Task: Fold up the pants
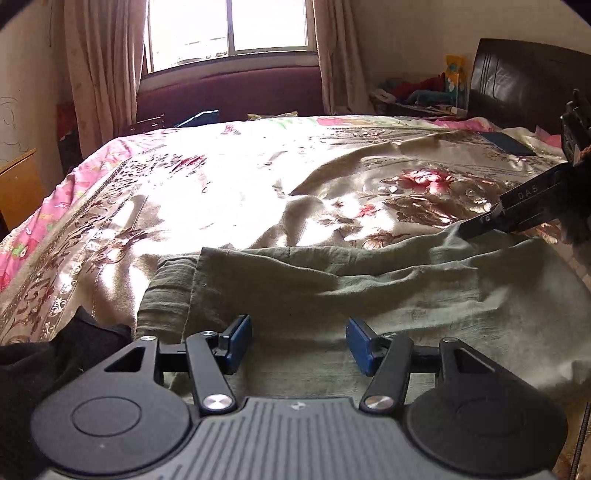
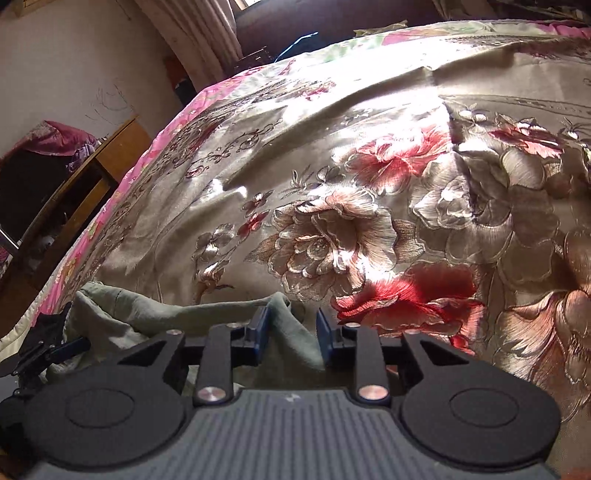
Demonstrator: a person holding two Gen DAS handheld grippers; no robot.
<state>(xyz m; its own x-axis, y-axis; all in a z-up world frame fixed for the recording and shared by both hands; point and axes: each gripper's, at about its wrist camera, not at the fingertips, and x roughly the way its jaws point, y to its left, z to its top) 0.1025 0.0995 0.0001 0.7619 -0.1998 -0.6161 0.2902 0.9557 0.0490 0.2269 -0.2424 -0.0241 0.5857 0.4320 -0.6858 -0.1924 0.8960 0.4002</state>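
Soft, light, floppy green cloth pants [image 1: 332, 295] near bed's [image 1: 147, 184] front edge: best pinched at corners; left gripper [image 1: 298, 343] wide, right gripper [image 2: 291, 334] half-open around a fold.

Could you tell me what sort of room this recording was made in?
Most likely a home bedroom: a bed under a shiny floral satin bedspread, a dark padded headboard, and a curtained window.

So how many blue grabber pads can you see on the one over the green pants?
2. One blue pad sits on the left finger and the other blue pad on the right finger of the left gripper, spread apart above the green pants. None seems hidden.
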